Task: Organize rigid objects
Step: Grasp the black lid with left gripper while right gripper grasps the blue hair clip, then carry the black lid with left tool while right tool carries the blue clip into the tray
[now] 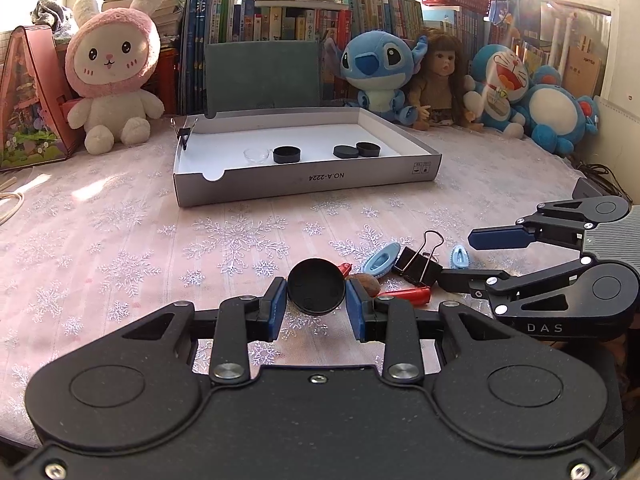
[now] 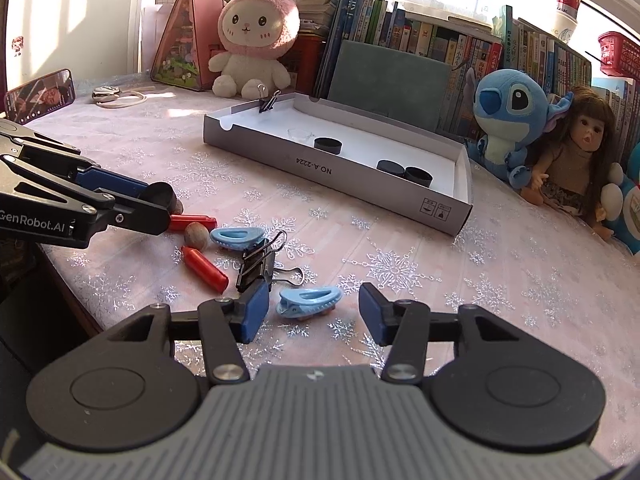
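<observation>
My left gripper (image 1: 316, 304) is shut on a round black cap (image 1: 316, 286), held just above the tablecloth; in the right wrist view the same cap (image 2: 162, 196) shows at the left gripper's (image 2: 154, 206) tip. My right gripper (image 2: 312, 314) stands open around a light blue hair clip (image 2: 310, 300) that lies on the cloth, with neither pad pressing on it. Between the grippers lie a second blue clip (image 2: 236, 237), black binder clips (image 2: 256, 268), red pieces (image 2: 204, 270) and a brown nut (image 2: 196, 235). The grey box tray (image 1: 304, 184) farther back holds black caps (image 1: 286, 155) and a small glass dish (image 1: 256, 155).
A binder clip (image 1: 183, 133) is pinned to the tray's far left corner. Plush toys (image 1: 114, 68), a doll (image 1: 436, 80) and rows of books line the back. A phone (image 2: 40, 96) lies at the far left, where the table edge (image 2: 76, 292) runs close to the small objects.
</observation>
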The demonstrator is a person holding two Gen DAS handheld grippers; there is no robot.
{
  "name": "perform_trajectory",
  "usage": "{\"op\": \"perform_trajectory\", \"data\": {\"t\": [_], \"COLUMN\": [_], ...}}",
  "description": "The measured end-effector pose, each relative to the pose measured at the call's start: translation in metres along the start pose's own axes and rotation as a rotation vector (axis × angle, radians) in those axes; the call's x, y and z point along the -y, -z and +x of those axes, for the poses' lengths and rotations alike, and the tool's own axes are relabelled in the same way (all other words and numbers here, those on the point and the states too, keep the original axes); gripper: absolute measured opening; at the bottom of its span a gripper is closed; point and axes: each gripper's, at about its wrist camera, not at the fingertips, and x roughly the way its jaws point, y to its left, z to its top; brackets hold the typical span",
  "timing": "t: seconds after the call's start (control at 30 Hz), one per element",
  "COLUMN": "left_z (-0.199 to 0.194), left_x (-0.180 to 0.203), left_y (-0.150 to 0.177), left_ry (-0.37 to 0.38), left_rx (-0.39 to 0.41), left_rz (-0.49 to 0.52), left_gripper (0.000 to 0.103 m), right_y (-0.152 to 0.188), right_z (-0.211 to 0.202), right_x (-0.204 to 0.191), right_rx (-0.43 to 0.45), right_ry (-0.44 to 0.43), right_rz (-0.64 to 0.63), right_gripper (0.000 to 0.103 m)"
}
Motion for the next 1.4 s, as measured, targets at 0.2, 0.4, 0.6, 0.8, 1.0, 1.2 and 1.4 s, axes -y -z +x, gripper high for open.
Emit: {"op": "perform_trajectory", "data": {"t": [0.2,0.4,0.6,0.8,1.0,1.2,1.4], "left_z": [0.001,0.003,0.005,0.008,0.016,0.028,0.048], "left_x": [-0.002,-0.004,-0.006,-0.009,-0.017,-0.031,-0.049], "left_y": [-0.001,-0.001,-0.004,-0.013,-0.033,-0.062,-0.095], "left_ry": [-0.004,-0.003,-0.001,0.010,0.023,0.026,-0.003], "left_rx": [-0.003,-0.009,-0.010,-0.007,-0.005,0.007,0.011], "left_rz": [-0.013,-0.024,-0.033,-0.034,-0.061,-0.098,-0.129], "left_gripper": [0.031,0.031,0.030,0.030,0.030,0.030,0.030], "right_y": [-0.001,-0.001,-0.002,-0.007,-0.020,-0.041,-0.066], "right_z": [0.001,0.003,0.003,0.002,0.000,0.005,0.021], "right_x": [0.000,0.002,0.003,0.010,0.024,0.043,0.066], "right_rx": [-0.004,-0.013,-0.013,0.000,0.033,0.067,0.068], "right_ry": [-0.001,-0.013,-0.018,-0.004,0.026,0.045,0.061], "right_rz": [-0.005,0.014,0.025,0.048,0.090,0.137,0.194], "right_gripper": [0.060,0.052,0.042,0.042,0.042,0.042,0.042]}}
